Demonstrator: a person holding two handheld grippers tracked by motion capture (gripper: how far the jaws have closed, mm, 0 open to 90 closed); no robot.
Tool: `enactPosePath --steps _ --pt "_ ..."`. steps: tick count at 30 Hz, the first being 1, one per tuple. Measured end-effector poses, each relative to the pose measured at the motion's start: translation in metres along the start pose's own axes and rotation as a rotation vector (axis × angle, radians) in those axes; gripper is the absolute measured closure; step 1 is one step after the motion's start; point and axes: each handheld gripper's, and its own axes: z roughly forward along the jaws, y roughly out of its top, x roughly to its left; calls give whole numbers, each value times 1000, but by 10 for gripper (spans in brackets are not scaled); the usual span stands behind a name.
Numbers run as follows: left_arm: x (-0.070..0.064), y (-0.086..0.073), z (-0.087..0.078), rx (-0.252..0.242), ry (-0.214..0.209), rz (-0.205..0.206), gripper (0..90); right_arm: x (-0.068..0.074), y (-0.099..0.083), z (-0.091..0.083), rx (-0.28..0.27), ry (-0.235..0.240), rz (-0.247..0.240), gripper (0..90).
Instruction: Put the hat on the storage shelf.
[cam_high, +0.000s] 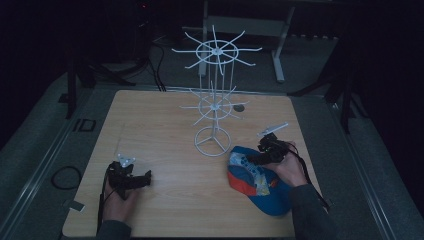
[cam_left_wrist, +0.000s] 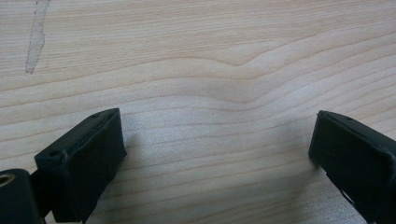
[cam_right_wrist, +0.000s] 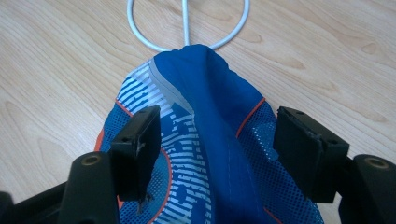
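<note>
A blue cap (cam_high: 255, 181) with orange trim and white stripes lies on the wooden table (cam_high: 165, 135) at the front right, beside the round base of a white wire display stand (cam_high: 214, 100). My right gripper (cam_high: 260, 156) is open above the cap's far end; in the right gripper view its jaws straddle a raised fold of the cap (cam_right_wrist: 210, 140) without closing on it. The stand's ring base (cam_right_wrist: 187, 23) lies just beyond. My left gripper (cam_high: 146, 179) rests at the front left, open over bare wood, with both fingertips (cam_left_wrist: 88, 154) wide apart.
The stand has two tiers of thin radiating hooks (cam_high: 216, 51) over the table's middle. A dark round spot (cam_high: 239, 107) sits on the table behind it. Cables (cam_high: 65, 177) lie on the floor to the left, and a metal frame leg (cam_high: 279, 55) stands behind the table.
</note>
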Motion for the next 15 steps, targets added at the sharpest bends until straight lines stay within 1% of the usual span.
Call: enactPosePath --steps 12,13,15 --pt "0 0 0 1 0 1 39 -2 1 12 54 7 -13 306" --pt "0 0 0 1 0 1 39 -2 1 13 61 10 -8 306" --pt "0 0 0 1 0 1 39 -2 1 15 70 5 -12 306"
